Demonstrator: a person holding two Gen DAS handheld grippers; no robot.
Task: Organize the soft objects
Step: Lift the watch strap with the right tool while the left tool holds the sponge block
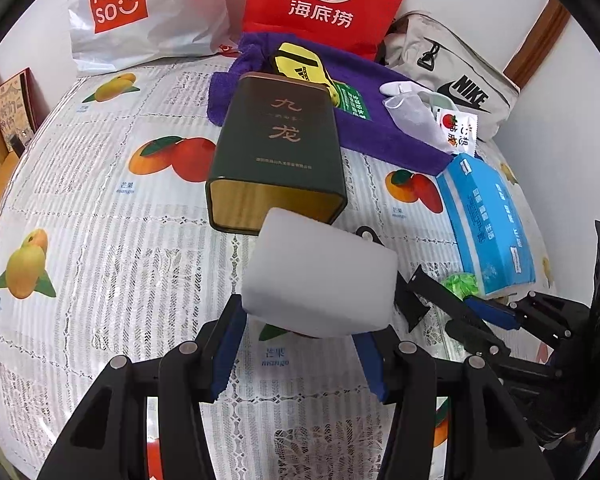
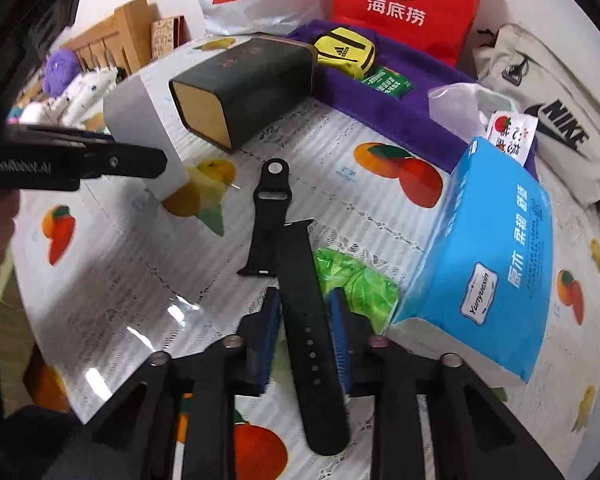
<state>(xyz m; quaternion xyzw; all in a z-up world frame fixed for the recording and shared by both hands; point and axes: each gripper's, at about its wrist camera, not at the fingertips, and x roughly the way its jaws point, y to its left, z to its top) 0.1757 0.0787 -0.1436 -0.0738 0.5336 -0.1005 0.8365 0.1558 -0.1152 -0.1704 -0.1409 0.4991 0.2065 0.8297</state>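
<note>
While the left gripper (image 1: 296, 344) clamps a white sponge block (image 1: 320, 276) above the fruit-print tablecloth (image 1: 100, 220), the right gripper (image 2: 306, 344) stands nearly closed around a black watch strap (image 2: 308, 320), though pad contact is unclear. A second strap piece (image 2: 268, 216) lies ahead, green wrap (image 2: 356, 276) and a blue tissue pack (image 2: 484, 272) just right. Beyond, a dark tin (image 1: 276, 156) lies open-ended before a purple towel (image 1: 384, 128).

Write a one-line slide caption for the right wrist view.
Right gripper straddles a black watch strap beside a blue tissue pack on the fruit-print tablecloth.
</note>
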